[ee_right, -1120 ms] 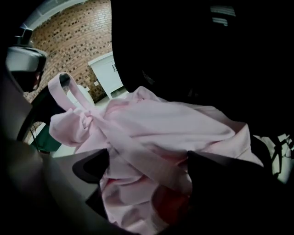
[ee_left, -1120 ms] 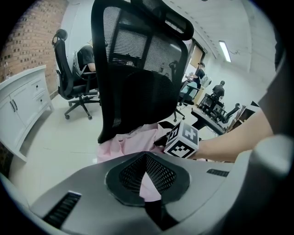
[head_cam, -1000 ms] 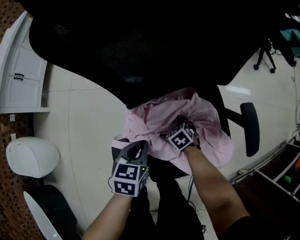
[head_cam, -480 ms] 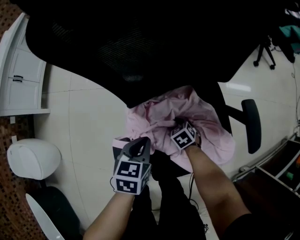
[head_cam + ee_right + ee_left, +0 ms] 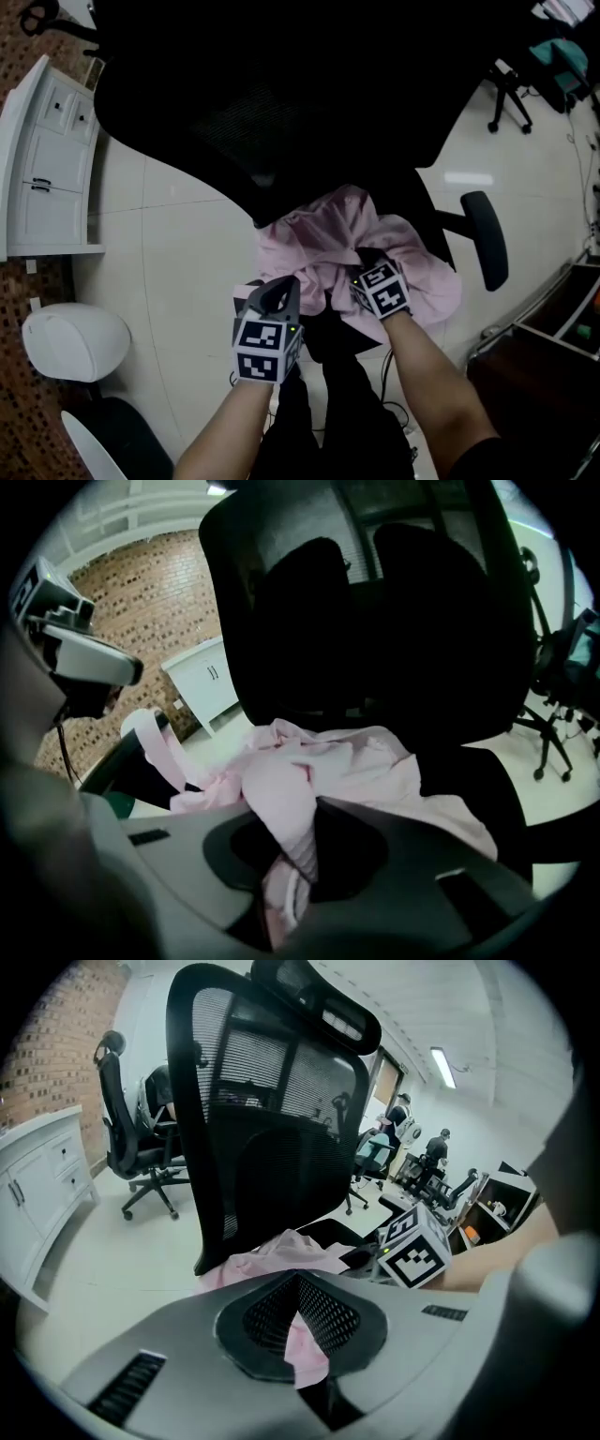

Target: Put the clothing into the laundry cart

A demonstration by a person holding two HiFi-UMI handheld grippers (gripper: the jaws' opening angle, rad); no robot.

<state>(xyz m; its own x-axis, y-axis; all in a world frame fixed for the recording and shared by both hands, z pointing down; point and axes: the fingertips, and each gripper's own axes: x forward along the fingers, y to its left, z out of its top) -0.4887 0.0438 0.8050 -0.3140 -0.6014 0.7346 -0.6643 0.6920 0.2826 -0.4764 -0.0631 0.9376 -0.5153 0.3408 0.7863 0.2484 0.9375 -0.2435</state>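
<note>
Left tool (image 5: 279, 292), clamped on an edge of the pink garment (image 5: 417, 272) heaped on the black office chair (image 5: 281, 94); right tool (image 5: 362, 256), jaws just closed on a bunched fold; risk: thin pinches slipping, trailing cloth snagging the armrest (image 5: 486, 239).

Black mesh office chair (image 5: 281, 94) fills top centre, its armrest (image 5: 484, 239) at right; white cabinet (image 5: 47, 169) upper left, white rounded object (image 5: 75, 342) lower left, another chair's wheeled base (image 5: 507, 92) upper right, pale tiled floor (image 5: 178, 272) underneath.
</note>
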